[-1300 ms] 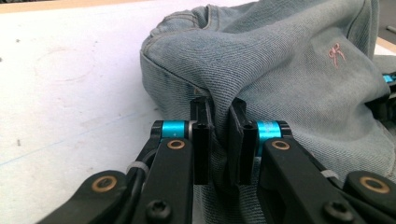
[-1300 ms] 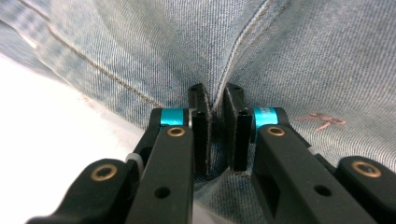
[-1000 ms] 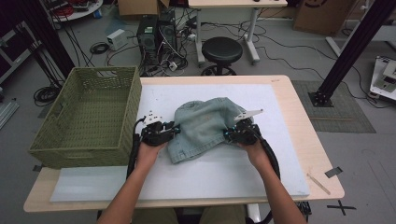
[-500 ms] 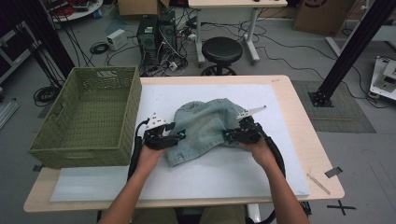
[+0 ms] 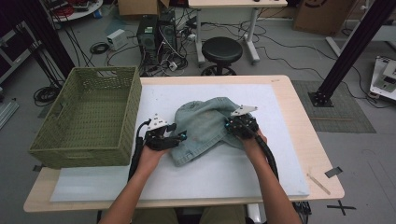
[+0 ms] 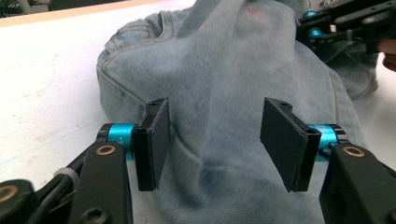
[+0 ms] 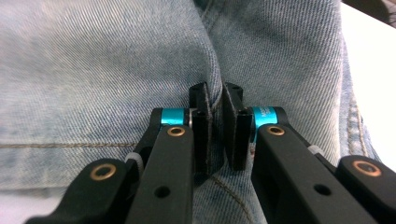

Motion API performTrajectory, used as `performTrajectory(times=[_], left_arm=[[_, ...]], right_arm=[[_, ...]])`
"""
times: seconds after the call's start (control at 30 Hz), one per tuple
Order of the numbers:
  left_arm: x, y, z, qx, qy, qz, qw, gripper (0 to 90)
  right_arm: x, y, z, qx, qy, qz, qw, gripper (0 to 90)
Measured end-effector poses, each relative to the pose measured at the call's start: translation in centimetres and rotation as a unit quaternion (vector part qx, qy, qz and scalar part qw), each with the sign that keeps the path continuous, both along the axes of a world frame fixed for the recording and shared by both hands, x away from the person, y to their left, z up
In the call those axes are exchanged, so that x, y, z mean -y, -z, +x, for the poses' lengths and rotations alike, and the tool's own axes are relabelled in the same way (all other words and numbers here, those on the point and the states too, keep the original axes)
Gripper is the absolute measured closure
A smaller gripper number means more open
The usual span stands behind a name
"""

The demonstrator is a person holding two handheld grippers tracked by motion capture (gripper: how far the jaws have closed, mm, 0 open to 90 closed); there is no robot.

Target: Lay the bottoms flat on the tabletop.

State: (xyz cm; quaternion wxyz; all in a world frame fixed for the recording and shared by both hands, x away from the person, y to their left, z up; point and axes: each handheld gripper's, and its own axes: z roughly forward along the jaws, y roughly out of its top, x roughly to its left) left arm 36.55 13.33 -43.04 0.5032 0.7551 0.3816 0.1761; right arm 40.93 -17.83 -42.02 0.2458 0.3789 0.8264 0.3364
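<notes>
High view: we work a crumpled pair of denim jeans lying between our left gripper and right gripper, with a green woven basket beyond the left one.

Left gripper view: its jaws, having just been opening, stand wide apart over the denim ahead, pressing nothing.

Right gripper view: the jaws pinch a fold of denim between them. We judge the folding mid-step; next, the left gripper needs a fresh hold.

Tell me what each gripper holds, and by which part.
Right gripper pinches a raised fold of the crumpled light-blue denim garment. Left gripper holds nothing; its jaws stand open over the denim.
</notes>
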Motion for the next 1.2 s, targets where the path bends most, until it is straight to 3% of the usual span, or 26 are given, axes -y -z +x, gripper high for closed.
performTrajectory(times=[0.1,0.23,0.3,0.37,0.4,0.47,0.5,0.53,0.63,0.73,0.8,0.87,0.97,1.07,1.2], left_arm=[[-0.2,0.4,0.1,-0.016,-0.003,0.006,0.9998,37.8],[0.1,1.0,0.1,-0.036,0.020,0.016,0.9990,35.1],[0.5,1.5,0.2,-0.047,0.030,0.038,0.9977,33.1],[1.1,2.0,0.1,-0.047,0.038,0.079,0.9951,33.5],[1.3,2.0,0.1,-0.045,0.040,0.092,0.9939,39.8],[1.7,1.7,-0.1,-0.036,0.032,0.109,0.9929,63.9],[1.7,1.6,-0.1,-0.034,0.028,0.106,0.9934,74.2],[1.6,1.5,-0.1,-0.032,0.024,0.099,0.9943,77.0],[0.9,1.1,0.1,-0.026,0.009,0.070,0.9972,79.3],[0.1,0.5,0.2,-0.014,-0.012,0.034,0.9993,79.5],[-0.3,0.2,0.3,-0.006,-0.026,0.021,0.9994,79.5],[-0.6,0.0,0.4,0.000,-0.035,0.016,0.9992,79.5],[-0.9,-0.3,0.5,0.010,-0.049,0.006,0.9987,79.5],[-1.2,-0.6,0.7,0.017,-0.060,0.003,0.9981,79.5],[-1.6,-0.7,1.0,0.020,-0.070,0.000,0.9973,79.5]], right_arm=[[-0.5,0.7,0.3,0.006,0.002,-0.030,0.9995,83.5],[-0.3,0.8,0.0,-0.006,0.003,-0.013,0.9999,77.7],[-0.1,0.7,-0.4,-0.009,-0.001,0.003,1.0000,72.3],[0.2,0.6,-0.9,-0.012,-0.005,0.021,0.9997,68.9],[0.4,0.5,-1.2,-0.010,-0.008,0.027,0.9996,68.5],[0.7,0.1,-1.9,-0.006,-0.020,0.044,0.9988,65.3],[0.9,-0.1,-2.3,0.001,-0.023,0.047,0.9986,64.8],[1.1,-0.3,-2.8,0.004,-0.029,0.052,0.9982,63.0],[1.6,-1.2,-4.2,0.019,-0.051,0.067,0.9963,62.4],[1.8,-1.8,-5.7,0.022,-0.087,0.088,0.9920,62.5],[1.6,-1.7,-6.5,0.013,-0.112,0.088,0.9897,65.6],[1.3,-1.0,-6.9,-0.011,-0.136,0.083,0.9872,67.6],[0.6,0.5,-6.9,-0.041,-0.149,0.063,0.9859,67.7],[-0.2,1.4,-6.5,-0.043,-0.141,0.041,0.9882,67.4],[-0.8,1.8,-5.2,-0.037,-0.100,0.016,0.9942,65.9]])
